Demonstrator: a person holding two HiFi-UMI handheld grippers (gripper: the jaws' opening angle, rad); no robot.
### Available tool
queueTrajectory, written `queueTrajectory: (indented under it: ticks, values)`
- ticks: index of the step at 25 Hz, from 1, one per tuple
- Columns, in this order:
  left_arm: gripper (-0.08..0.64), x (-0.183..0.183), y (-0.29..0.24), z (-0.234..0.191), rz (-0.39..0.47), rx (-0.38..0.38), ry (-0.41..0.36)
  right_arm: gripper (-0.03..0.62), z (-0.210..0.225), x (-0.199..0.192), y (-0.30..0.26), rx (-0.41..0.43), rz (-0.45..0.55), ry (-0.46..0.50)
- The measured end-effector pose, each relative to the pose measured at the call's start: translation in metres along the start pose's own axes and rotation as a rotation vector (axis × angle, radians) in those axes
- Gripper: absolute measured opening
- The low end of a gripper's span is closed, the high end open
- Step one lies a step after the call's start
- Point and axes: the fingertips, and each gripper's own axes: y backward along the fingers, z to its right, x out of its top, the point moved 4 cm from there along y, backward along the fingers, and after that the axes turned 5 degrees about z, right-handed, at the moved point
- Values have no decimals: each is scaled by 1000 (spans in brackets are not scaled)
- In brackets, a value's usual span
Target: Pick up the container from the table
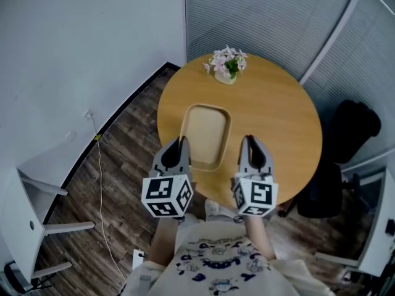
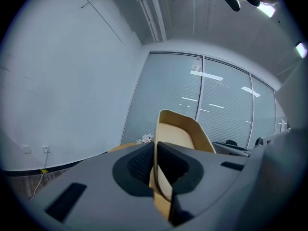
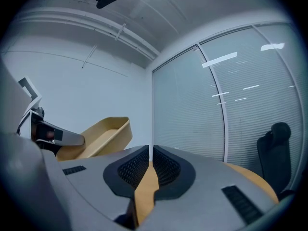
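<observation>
A tan oblong container is over the near part of the round wooden table. My left gripper is shut on its near left rim. In the left gripper view the thin rim runs between the two pads of that gripper, and the container's far end rises in front of the window. My right gripper is just right of the container, shut with nothing in it. The right gripper view shows its jaws together over the table, with the container raised at the left.
A small pot of pink flowers stands at the table's far edge. A black office chair is to the right of the table. White furniture and a thin cable are on the wooden floor at the left.
</observation>
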Motion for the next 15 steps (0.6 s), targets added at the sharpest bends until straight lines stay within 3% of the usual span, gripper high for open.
queueTrajectory:
  ticks: [15]
  values:
    - [18,0,8,8,3,-16,-4,25,2,2,10,-6,-4,-15]
